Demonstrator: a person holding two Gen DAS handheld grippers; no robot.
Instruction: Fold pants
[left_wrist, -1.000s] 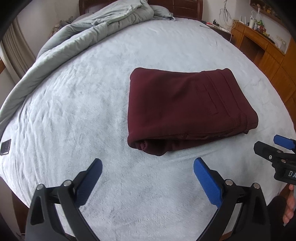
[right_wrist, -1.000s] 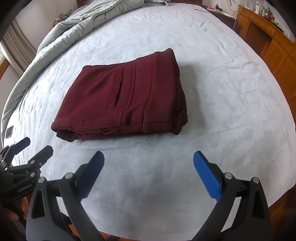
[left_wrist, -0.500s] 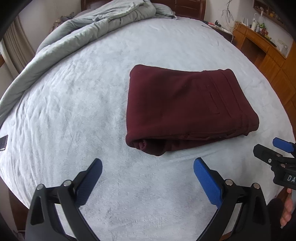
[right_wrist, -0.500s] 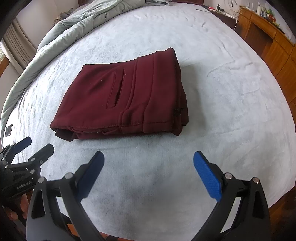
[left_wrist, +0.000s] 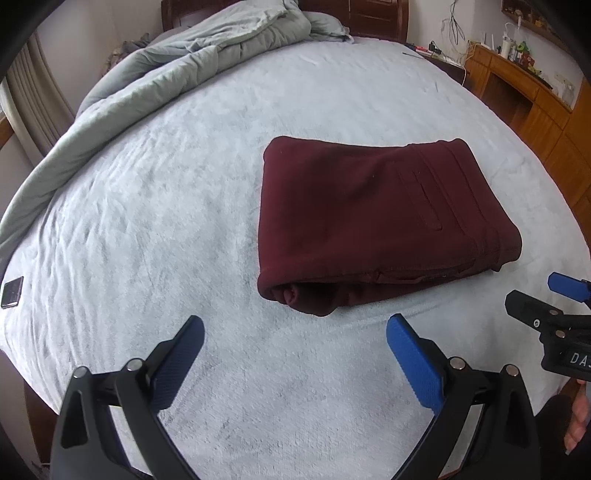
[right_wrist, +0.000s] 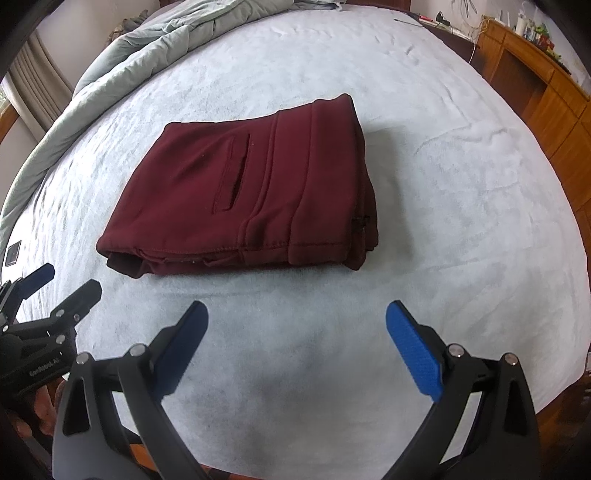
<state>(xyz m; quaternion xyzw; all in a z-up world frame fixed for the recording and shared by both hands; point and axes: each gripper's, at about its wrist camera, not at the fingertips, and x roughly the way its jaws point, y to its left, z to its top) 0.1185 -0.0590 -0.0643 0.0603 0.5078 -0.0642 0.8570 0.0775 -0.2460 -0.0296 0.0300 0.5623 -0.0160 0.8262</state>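
White lettering shows on each tool body: "DA", cut off by the frame edge, on the right gripper (left_wrist: 565, 295) seen from the left wrist, and a line on the left gripper (right_wrist: 55, 284) seen from the right wrist that is too small to read with certainty. One pair of maroon pants (left_wrist: 376, 221) lies folded into a thick rectangle on the pale grey bed (left_wrist: 184, 192), a slit pocket (right_wrist: 232, 173) and the waistband seams facing up, the open layered edge turned toward the cameras. There are two grippers, each with two blue pads; both hover over the near part of the bed, just short of the pants, jaws spread wide and holding nothing. One crumpled grey duvet (left_wrist: 207, 55) is heaped along the far left of the bed, one small dark phone (left_wrist: 12, 292) rests at the left edge, and a wooden cabinet (left_wrist: 535, 92) stands at the right. Compared with a second ago, the pants lie in the same folded shape and both grippers remain apart; only the viewpoints have shifted slightly.
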